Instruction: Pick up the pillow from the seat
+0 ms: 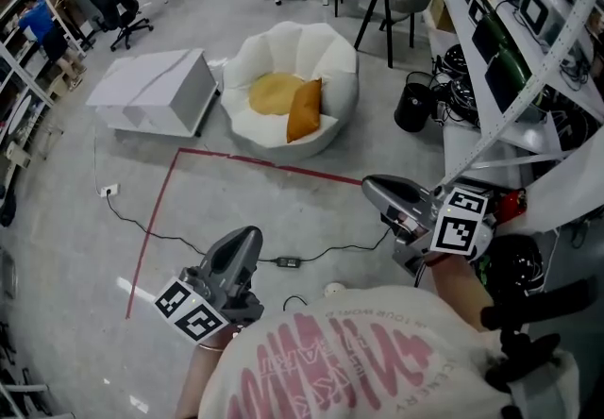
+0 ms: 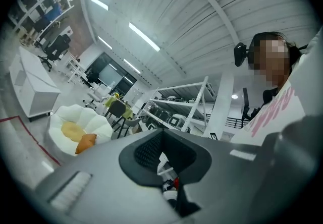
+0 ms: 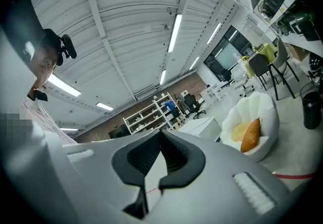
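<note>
An orange pillow (image 1: 304, 109) leans upright in a white shell-shaped seat (image 1: 330, 58), next to a flat yellow cushion (image 1: 272, 93). The seat stands on the floor a few steps ahead of me. Both grippers are held close to my body, far short of the seat. My left gripper (image 1: 247, 238) is shut and empty, and so is my right gripper (image 1: 373, 187). In the left gripper view the pillow (image 2: 86, 143) shows small at lower left above the shut left gripper (image 2: 175, 186). The right gripper view has the pillow (image 3: 251, 135) at right, beyond the shut right gripper (image 3: 144, 191).
A low white cabinet (image 1: 156, 92) stands left of the seat. A red tape line (image 1: 264, 163) and a black cable with a power brick (image 1: 288, 262) cross the floor between me and the seat. A black bin (image 1: 413, 106) and a shelving rack (image 1: 514, 40) are at right.
</note>
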`<action>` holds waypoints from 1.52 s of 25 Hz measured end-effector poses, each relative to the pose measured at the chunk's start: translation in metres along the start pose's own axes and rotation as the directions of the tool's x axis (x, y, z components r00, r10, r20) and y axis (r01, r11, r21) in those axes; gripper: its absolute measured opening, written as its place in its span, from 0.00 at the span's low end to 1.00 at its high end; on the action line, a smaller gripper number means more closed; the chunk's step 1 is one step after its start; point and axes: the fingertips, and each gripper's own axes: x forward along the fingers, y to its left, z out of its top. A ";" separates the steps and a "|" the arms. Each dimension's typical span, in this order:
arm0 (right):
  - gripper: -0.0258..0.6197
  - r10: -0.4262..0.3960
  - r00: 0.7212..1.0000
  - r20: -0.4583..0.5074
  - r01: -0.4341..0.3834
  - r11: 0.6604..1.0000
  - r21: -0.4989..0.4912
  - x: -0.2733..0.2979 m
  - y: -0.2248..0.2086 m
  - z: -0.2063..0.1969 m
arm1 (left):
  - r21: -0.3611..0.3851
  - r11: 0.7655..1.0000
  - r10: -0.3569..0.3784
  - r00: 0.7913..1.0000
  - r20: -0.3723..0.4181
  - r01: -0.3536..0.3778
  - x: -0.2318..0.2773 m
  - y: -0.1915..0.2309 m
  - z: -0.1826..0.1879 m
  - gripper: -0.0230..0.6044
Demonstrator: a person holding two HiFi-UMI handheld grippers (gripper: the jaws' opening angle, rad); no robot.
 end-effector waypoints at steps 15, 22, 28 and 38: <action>0.05 0.020 0.999 -0.040 -0.022 0.999 -0.045 0.011 -0.064 0.037 | 0.047 0.999 0.007 0.999 0.031 -0.008 0.073 0.019 0.005 0.05; 0.05 0.019 1.000 -0.021 -0.019 1.000 -0.004 0.017 -0.073 0.042 | -0.027 0.998 0.066 0.992 0.112 -0.063 0.066 0.031 0.021 0.05; 0.05 0.015 0.999 -0.034 -0.015 1.000 0.004 0.023 -0.077 0.034 | -0.004 0.994 0.114 0.992 0.062 -0.114 0.064 0.049 0.014 0.05; 0.05 -0.066 0.998 0.011 0.066 0.998 0.020 0.030 -0.123 0.054 | 0.042 0.999 0.020 1.000 -0.007 -0.020 0.120 0.074 0.019 0.05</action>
